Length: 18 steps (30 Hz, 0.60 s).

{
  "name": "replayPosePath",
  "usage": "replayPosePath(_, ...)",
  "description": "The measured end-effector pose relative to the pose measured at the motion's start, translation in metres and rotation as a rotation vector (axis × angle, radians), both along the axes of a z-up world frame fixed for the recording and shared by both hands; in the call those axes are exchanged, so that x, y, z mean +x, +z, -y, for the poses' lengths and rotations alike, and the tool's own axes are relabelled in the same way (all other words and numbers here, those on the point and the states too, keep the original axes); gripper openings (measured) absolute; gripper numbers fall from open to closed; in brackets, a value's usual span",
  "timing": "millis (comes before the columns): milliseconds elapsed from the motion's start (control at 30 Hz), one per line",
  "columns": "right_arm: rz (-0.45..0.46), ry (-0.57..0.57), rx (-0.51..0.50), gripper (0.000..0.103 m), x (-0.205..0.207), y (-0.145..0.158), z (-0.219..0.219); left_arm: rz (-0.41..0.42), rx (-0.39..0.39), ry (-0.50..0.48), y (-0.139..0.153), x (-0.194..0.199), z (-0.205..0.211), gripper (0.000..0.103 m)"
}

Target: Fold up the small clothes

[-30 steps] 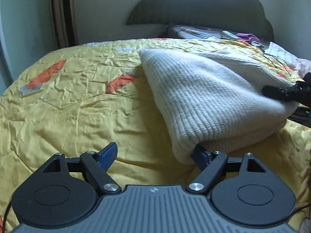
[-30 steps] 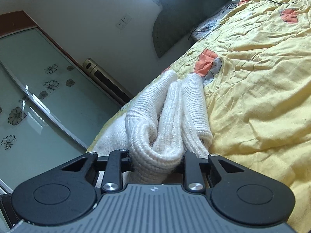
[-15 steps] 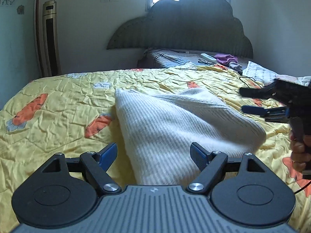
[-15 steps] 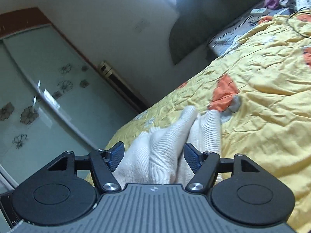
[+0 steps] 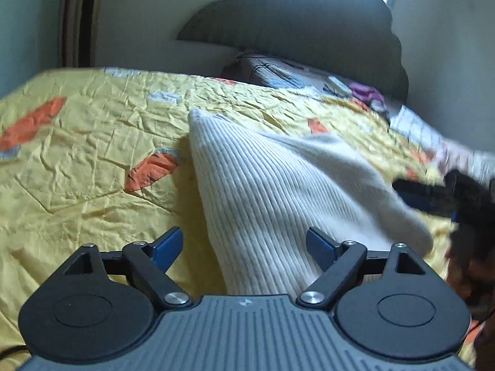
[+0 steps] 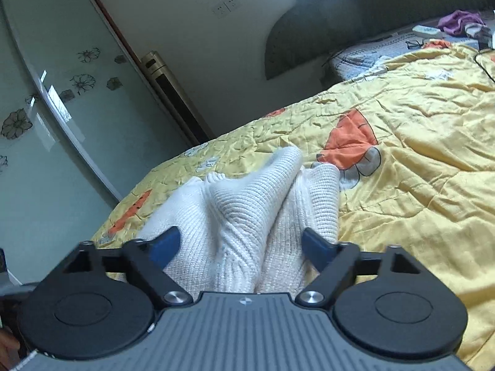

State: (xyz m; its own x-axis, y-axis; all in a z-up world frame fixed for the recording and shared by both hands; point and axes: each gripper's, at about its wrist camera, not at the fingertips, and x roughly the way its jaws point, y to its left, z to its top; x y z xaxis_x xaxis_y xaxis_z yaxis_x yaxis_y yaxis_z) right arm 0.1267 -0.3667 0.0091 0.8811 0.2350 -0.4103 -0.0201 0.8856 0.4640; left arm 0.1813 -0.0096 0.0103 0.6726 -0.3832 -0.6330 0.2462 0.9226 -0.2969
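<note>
Knit: cream ribbed sweater, chunky and soft, lying folded in a thick bundle on the yellow quilt with orange patches, roughly mid-bed.

Feel: my guess is light but bulky, totally floppy, zero stiffness. The ribbing looks grippy, not slick, so it shouldn't slide out of the pads. Nothing breakable, though loose knit could snag or stretch if yanked.

Where to grab: I'd go for the thick folded edges or corners, pinching all layers at once. In the right wrist view the near end bunches into two or three rolled folds, an easy bite.

Left gripper: jaws wide apart, the near end of the knit sitting between the blue pads, not clamped.

Right gripper: also spread open, straddling the bunched end, no squeeze on it. It shows blurry at the far side in the left view.

Writing: none readable anywhere. No tag or brand visible on the sweater.

Around: dark scalloped headboard, frosted wardrobe door with flower decals, a tall tower unit by the wall.
</note>
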Motion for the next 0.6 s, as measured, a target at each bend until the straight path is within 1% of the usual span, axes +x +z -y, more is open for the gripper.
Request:
replayPosePath(33,-0.016,-0.034,-0.066,0.103,0.0,0.003,-0.005,-0.02,-0.051,0.009,-0.003,0.008,-0.007,0.088)
replayPosePath(67,-0.05,-0.072,-0.158,0.103,0.003,0.005,-0.01,-0.039,-0.095,0.021,-0.006,0.016,-0.013,0.088)
replayPosePath(100,-0.072,-0.086,-0.228,0.103,0.005,0.004,-0.014,-0.059,-0.138,0.032,-0.011,0.024,-0.018,0.088)
replayPosePath(133,-0.085,-0.068,-0.27,0.103,0.008,0.001,-0.016,-0.089,-0.187,0.037,-0.017,0.032,-0.023,0.088)
replayPosePath(167,-0.1,-0.039,-0.276,0.103,0.012,-0.002,-0.016,-0.122,-0.23,0.037,-0.023,0.04,-0.028,0.088)
replayPosePath(200,-0.123,-0.02,-0.255,0.103,0.017,-0.007,-0.013,-0.162,-0.282,0.033,-0.03,0.049,-0.032,0.088)
replayPosePath(233,-0.143,-0.004,-0.212,0.103,0.023,-0.012,-0.009,-0.204,-0.347,0.027,-0.038,0.057,-0.036,0.088)
replayPosePath(333,-0.181,0.049,-0.01,0.103,0.042,-0.033,0.013,-0.298,-0.499,-0.003,-0.059,0.077,-0.042,0.088)
replayPosePath(367,-0.188,0.07,0.059,0.1,0.047,-0.04,0.021,-0.318,-0.537,-0.016,-0.065,0.081,-0.042,0.088)
replayPosePath(400,-0.166,0.092,0.107,0.1,0.05,-0.044,0.027,-0.334,-0.567,-0.029,-0.07,0.085,-0.041,0.088)
replayPosePath(467,-0.141,0.129,0.145,0.094,0.058,-0.048,0.034,-0.357,-0.61,-0.037,-0.08,0.094,-0.038,0.088)
replayPosePath(500,-0.14,0.137,0.154,0.089,0.062,-0.048,0.034,-0.351,-0.617,-0.04,-0.081,0.096,-0.036,0.089)
replayPosePath(567,-0.145,0.145,0.159,0.085,0.07,-0.048,0.03,-0.33,-0.589,-0.044,-0.078,0.1,-0.03,0.087)
replayPosePath(600,-0.142,0.144,0.153,0.081,0.073,-0.047,0.027,-0.307,-0.565,-0.04,-0.075,0.098,-0.027,0.08)
